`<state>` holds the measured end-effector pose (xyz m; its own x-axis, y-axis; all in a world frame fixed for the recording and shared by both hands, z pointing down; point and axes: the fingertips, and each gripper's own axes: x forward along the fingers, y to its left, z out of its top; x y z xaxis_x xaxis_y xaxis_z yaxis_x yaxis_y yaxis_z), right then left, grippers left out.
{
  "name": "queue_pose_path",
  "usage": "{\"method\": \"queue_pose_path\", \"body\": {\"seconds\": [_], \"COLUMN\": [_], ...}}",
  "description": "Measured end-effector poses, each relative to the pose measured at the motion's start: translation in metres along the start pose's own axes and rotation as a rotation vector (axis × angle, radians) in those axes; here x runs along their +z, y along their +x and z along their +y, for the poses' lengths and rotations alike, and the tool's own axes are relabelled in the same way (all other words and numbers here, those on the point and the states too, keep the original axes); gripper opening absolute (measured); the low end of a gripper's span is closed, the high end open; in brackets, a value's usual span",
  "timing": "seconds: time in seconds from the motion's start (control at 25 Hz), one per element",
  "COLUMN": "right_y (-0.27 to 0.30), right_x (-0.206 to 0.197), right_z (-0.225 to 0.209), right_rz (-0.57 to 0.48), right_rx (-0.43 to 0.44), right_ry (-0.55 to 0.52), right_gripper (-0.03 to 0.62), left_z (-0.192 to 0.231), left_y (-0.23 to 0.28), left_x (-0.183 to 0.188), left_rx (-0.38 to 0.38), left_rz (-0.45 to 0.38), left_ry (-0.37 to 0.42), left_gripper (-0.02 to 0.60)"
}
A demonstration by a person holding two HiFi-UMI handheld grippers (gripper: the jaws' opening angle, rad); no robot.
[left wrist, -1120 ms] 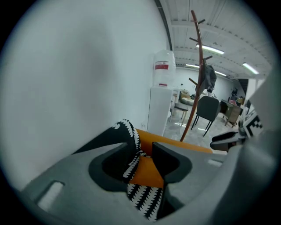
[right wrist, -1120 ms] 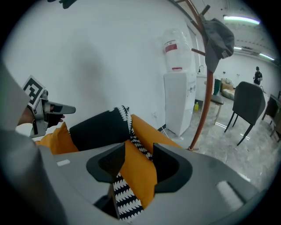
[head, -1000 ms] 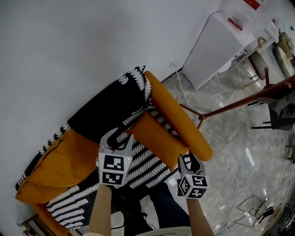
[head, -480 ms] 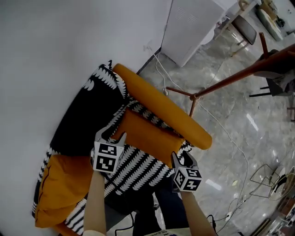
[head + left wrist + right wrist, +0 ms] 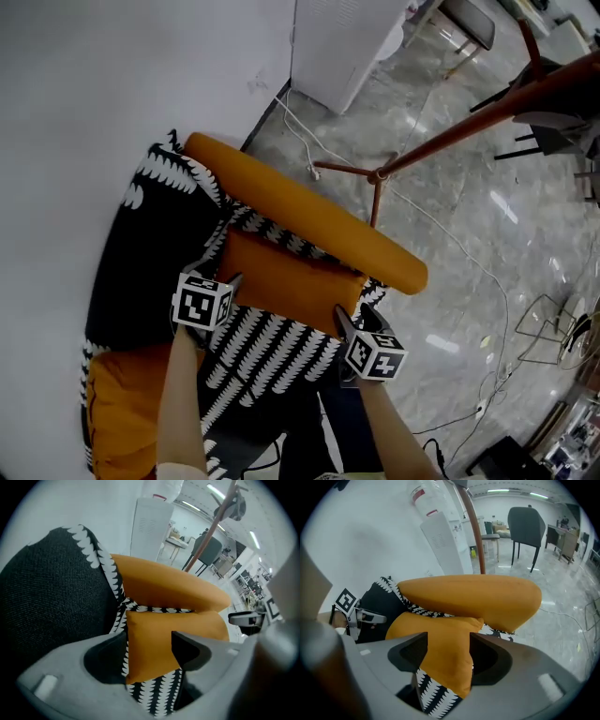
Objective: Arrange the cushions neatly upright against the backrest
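When I check the head view, the orange cushion is lying mid-frame on the patterned seat cover. It's tucked right along the long orange bolster, and the black backrest is off to its left. I've got the left gripper at the cushion's left end and the right gripper at its lower right end.

Over in the left gripper view, the fingers have just been opening and now stand spread wide. The cushion's corner sits between them, not squeezed as far as I can see.

Right gripper view, same deal. Those fingers have just been opening too, and the cushion's end hangs loose in the gap, with the bolster right behind it.
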<state>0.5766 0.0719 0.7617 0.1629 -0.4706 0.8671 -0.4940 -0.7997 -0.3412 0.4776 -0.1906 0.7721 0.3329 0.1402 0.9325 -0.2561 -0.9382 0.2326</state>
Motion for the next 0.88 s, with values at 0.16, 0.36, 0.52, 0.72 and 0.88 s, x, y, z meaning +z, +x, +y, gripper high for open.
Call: {"method": "queue_pose_path", "body": {"seconds": [0.16,0.36,0.52,0.72,0.88], "right_y": [0.020,0.035,0.040,0.042,0.041], "right_x": [-0.010,-0.018,-0.022,-0.026,-0.029], "right_z": [-0.009,-0.012,-0.011,-0.008,-0.007], "right_rz": [0.060,0.100,0.122,0.145,0.159], "right_rx": [-0.016,-0.015,0.001,-0.004,0.009], "right_ry": [0.004,-0.001,-0.020,-0.042,-0.052], "right_gripper": [0.301,0.296,0.282,0.255,0.222], "left_z": [0.006,0.005,0.004,0.001,-0.004], "left_y": [0.025,0.048,0.060,0.061,0.058], "left_x": [-0.010,-0.020,-0.030,-0.033,-0.037], "left_rx": [-0.027,-0.069,-0.131,-0.147,-0.107], "left_rz": [0.081,0.123,0.160,0.189,0.167], "left_ry": [0.002,-0.008,-0.080,-0.061,-0.046], "left_gripper": [0.310,0.310,0.300,0.261,0.240]}}
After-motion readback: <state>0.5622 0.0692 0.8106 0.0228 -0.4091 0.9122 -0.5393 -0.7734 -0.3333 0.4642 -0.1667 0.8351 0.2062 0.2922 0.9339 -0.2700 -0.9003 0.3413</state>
